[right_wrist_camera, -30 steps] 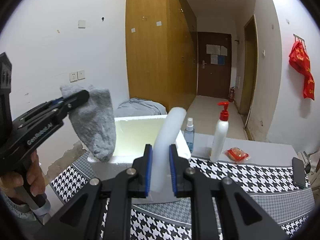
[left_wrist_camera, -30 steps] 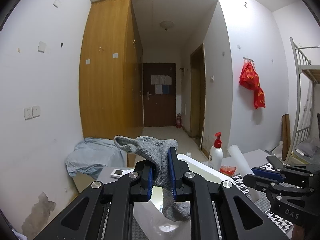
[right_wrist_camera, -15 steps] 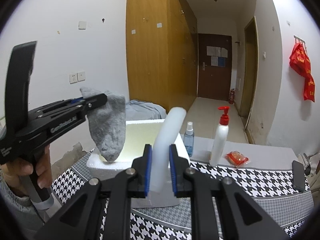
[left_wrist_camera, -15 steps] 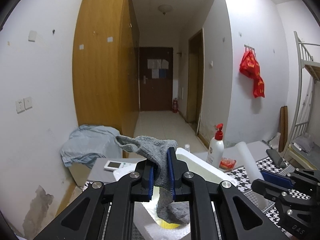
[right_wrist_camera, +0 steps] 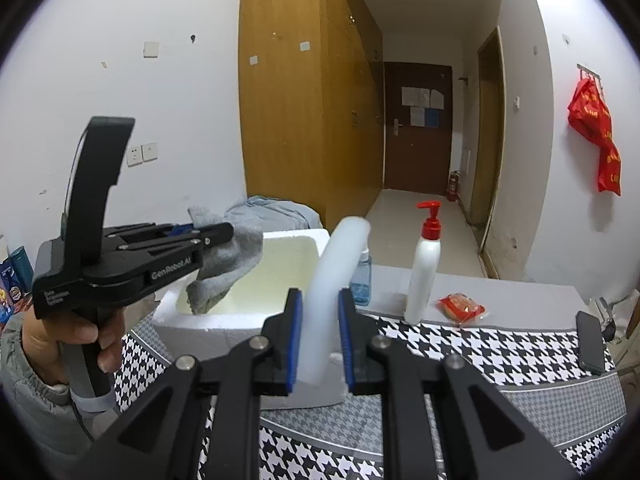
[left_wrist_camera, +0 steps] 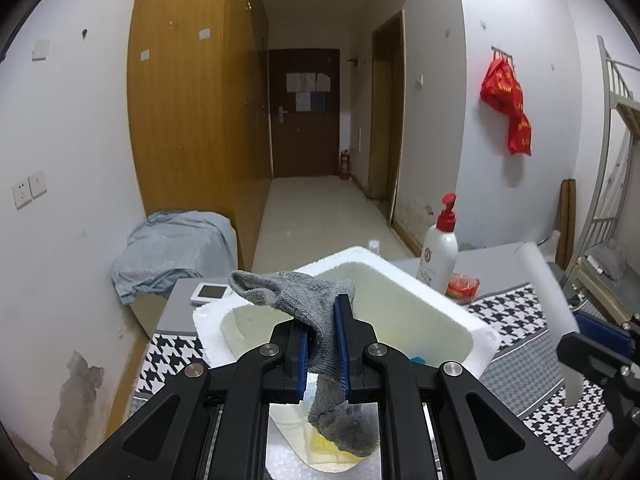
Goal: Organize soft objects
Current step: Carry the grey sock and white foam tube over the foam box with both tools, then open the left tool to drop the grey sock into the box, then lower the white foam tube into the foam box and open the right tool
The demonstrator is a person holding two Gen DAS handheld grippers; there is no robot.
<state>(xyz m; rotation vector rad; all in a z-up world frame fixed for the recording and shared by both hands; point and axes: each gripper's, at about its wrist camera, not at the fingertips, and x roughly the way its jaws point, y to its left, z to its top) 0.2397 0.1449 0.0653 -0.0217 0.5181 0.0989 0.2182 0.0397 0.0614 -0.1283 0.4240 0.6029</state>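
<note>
Sock [left_wrist_camera: 316,312] filled the left wrist view, pinched between the blue pads [left_wrist_camera: 342,350] of the left gripper [left_wrist_camera: 322,354], its toe end dangling inside the white foam box [left_wrist_camera: 436,296]. A second before, the sock had hung higher, with the box barely in sight under the fingers; since then the gripper had come forward and down, so the whole opening of the box lay below it. By my reading the drop was close, and only the release remained. Something yellow and something blue showed at the bottom of the box, too hidden to name. A pump bottle [left_wrist_camera: 438,256] with a red logo I could not read stood behind the box, beside a red packet [left_wrist_camera: 463,286]. At the right edge, the foam tube [left_wrist_camera: 546,300] rose from the right gripper [left_wrist_camera: 600,350].

From the right wrist view, the right gripper [right_wrist_camera: 318,344] was clamped on the foam tube [right_wrist_camera: 328,292], which curved upward in front of the box [right_wrist_camera: 280,328]. Its place had hardly altered over the second. The left gripper [right_wrist_camera: 218,234] had swung in from the left, and the sock [right_wrist_camera: 226,268] now hung past the box rim. Its side read "GenRobot.AI"; smaller print on its body was illegible. Bottle [right_wrist_camera: 422,280] and packet [right_wrist_camera: 460,308] stood on the table [right_wrist_camera: 520,364].
</note>
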